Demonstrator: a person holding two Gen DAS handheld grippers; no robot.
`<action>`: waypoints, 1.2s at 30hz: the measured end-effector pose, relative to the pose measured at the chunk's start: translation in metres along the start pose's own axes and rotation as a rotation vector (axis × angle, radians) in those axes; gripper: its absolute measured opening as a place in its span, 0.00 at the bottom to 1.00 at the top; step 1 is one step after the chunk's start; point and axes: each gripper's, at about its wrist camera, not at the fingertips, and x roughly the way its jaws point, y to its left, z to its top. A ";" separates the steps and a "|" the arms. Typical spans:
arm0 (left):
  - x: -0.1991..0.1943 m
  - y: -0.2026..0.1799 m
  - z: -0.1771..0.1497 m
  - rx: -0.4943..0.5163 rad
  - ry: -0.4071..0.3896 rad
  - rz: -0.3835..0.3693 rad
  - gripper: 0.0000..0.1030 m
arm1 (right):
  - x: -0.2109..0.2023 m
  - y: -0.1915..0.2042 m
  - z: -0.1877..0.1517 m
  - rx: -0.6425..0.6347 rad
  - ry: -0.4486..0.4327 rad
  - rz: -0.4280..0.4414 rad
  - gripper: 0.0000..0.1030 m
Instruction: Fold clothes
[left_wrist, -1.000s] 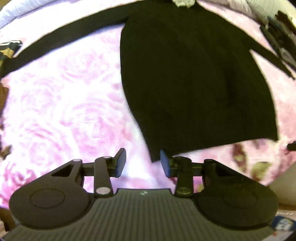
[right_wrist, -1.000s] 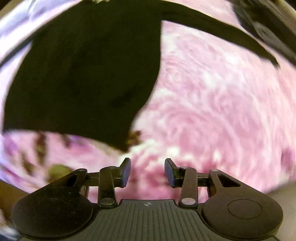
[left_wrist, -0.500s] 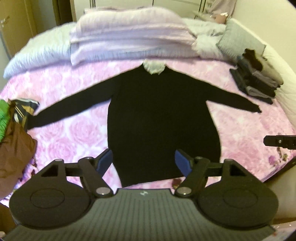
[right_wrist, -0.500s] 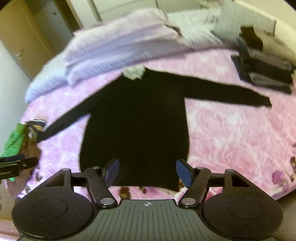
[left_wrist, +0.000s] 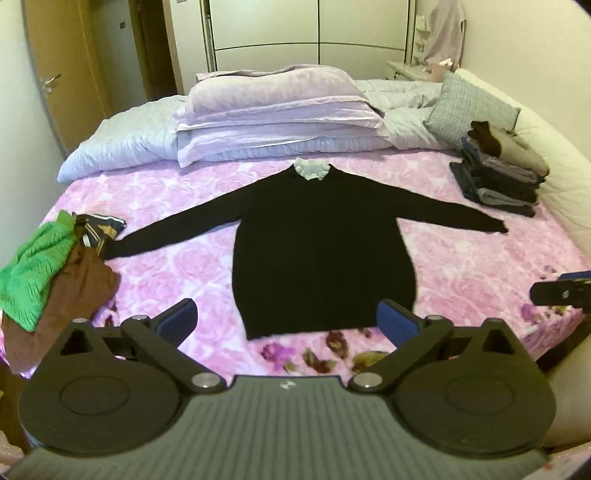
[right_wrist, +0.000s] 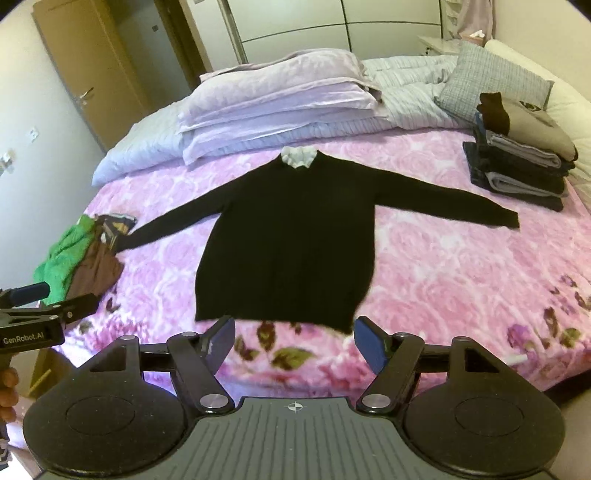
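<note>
Both my grippers are up off the bed (left_wrist: 461, 266). Left gripper (left_wrist: 286, 319) and right gripper (right_wrist: 293, 341) have just been opening: fingers wide apart, nothing between them.

One black sweater (left_wrist: 321, 251) lies flat, front down or up I can't tell, hem near the bed's near edge, white collar (left_wrist: 310, 171) toward the far side, two sleeves spread toward the left and right edges.

My read: soft, light knit, limp, will sag and drag on the pink cover. I'd pinch a sleeve cuff or a hem corner, one per gripper.

Left edge: one loose heap of clothes (left_wrist: 48, 273), at least three pieces. Far right corner: one folded stack (left_wrist: 498, 177), count unclear. Far side: pillows (left_wrist: 273, 110).
</note>
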 end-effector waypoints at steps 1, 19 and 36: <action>-0.007 -0.001 -0.004 -0.012 -0.003 -0.011 0.99 | -0.006 0.000 -0.005 -0.001 0.000 0.002 0.66; -0.049 -0.031 -0.029 -0.029 0.085 -0.021 0.99 | -0.048 0.010 -0.047 -0.020 0.022 -0.003 0.66; -0.050 -0.034 -0.032 -0.035 0.106 -0.001 0.99 | -0.043 0.011 -0.052 -0.024 0.083 -0.007 0.66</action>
